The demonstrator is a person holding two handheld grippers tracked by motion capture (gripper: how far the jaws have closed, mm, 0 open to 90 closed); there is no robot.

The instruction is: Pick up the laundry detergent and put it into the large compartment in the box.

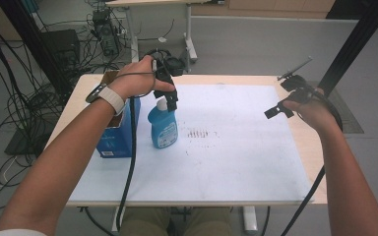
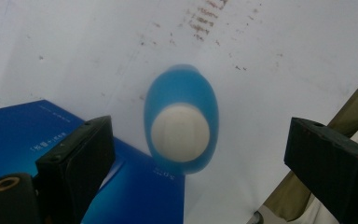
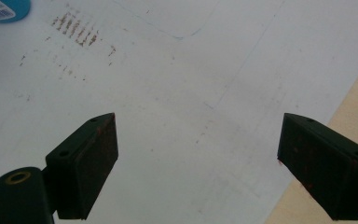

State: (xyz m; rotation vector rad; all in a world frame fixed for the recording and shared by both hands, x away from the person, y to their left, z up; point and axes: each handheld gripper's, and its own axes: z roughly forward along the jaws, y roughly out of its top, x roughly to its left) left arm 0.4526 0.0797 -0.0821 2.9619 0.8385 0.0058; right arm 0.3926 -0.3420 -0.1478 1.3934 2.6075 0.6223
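My left claw (image 1: 171, 101) hangs open straight over the blue bottle (image 1: 163, 127), left-centre of the counter (image 1: 236, 147) beside the blue box (image 1: 115, 135) — lined up to grab its cap; right claw (image 1: 280, 109) open, parked right.

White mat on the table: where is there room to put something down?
The white mat is bare from the blue plastic bottle with the white cap rightward to its right edge, apart from brown marks. The left corner is crowded: the bottle stands beside the blue cardboard box.
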